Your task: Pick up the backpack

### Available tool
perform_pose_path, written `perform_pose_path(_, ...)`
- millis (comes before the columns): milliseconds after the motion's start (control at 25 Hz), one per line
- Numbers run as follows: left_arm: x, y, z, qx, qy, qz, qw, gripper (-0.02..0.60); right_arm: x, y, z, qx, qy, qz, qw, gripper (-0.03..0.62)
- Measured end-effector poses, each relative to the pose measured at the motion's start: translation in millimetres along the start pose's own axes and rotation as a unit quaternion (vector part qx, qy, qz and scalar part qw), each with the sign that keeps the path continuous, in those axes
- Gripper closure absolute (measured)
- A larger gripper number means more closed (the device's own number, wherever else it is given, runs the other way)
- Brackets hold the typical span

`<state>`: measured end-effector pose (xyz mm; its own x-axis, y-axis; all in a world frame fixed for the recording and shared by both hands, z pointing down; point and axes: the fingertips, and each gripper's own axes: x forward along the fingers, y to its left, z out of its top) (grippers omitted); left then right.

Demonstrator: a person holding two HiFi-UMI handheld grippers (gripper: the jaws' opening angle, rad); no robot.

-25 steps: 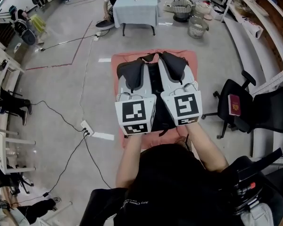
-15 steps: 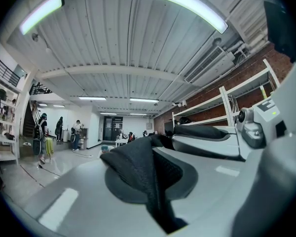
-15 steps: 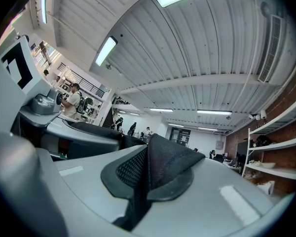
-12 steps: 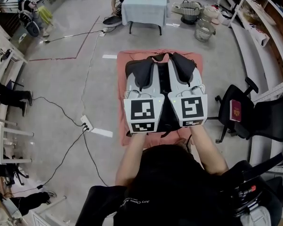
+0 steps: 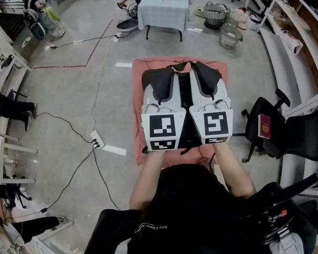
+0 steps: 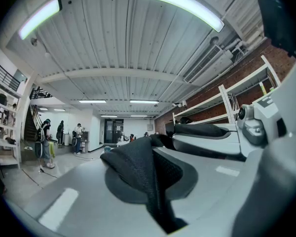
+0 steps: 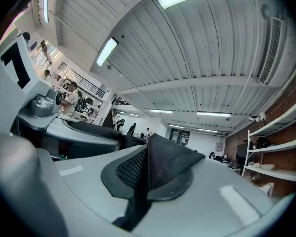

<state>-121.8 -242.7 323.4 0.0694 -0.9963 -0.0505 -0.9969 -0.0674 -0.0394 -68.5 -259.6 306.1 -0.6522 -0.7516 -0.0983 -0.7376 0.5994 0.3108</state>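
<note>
My left gripper [image 5: 160, 83] and right gripper [image 5: 205, 78] are held side by side, pointing level, above a pink mat [image 5: 140, 142] on the floor. Each is shut on a black mesh shoulder strap of the backpack. The left gripper view shows the strap [image 6: 138, 162] pinched between the grey jaws of the left gripper [image 6: 149, 177]. The right gripper view shows the other strap [image 7: 163, 162] pinched in the right gripper [image 7: 147, 179]. In the head view the black backpack body [image 5: 186, 128] shows in the gap between the two marker cubes; most of it is hidden under them.
A small table with a pale cloth [image 5: 163, 4] stands beyond the mat. Baskets [image 5: 218, 12] sit at the back right, and a black office chair [image 5: 278, 126] and shelving are to the right. A power strip with cables [image 5: 97, 141] lies left of the mat.
Both grippers keep their hold on the straps and stay in place. Only the head view has shifted a little.
</note>
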Motion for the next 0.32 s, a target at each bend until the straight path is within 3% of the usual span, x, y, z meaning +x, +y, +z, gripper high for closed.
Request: perform_pose_path(320, 3.0, 2.5, -1.5, 0.008, 0.0, 0.006, 1.0, 0.56, 3.8, -0.7, -1.8, 0.005, 0.002, -0.001, 1.0, 0.568)
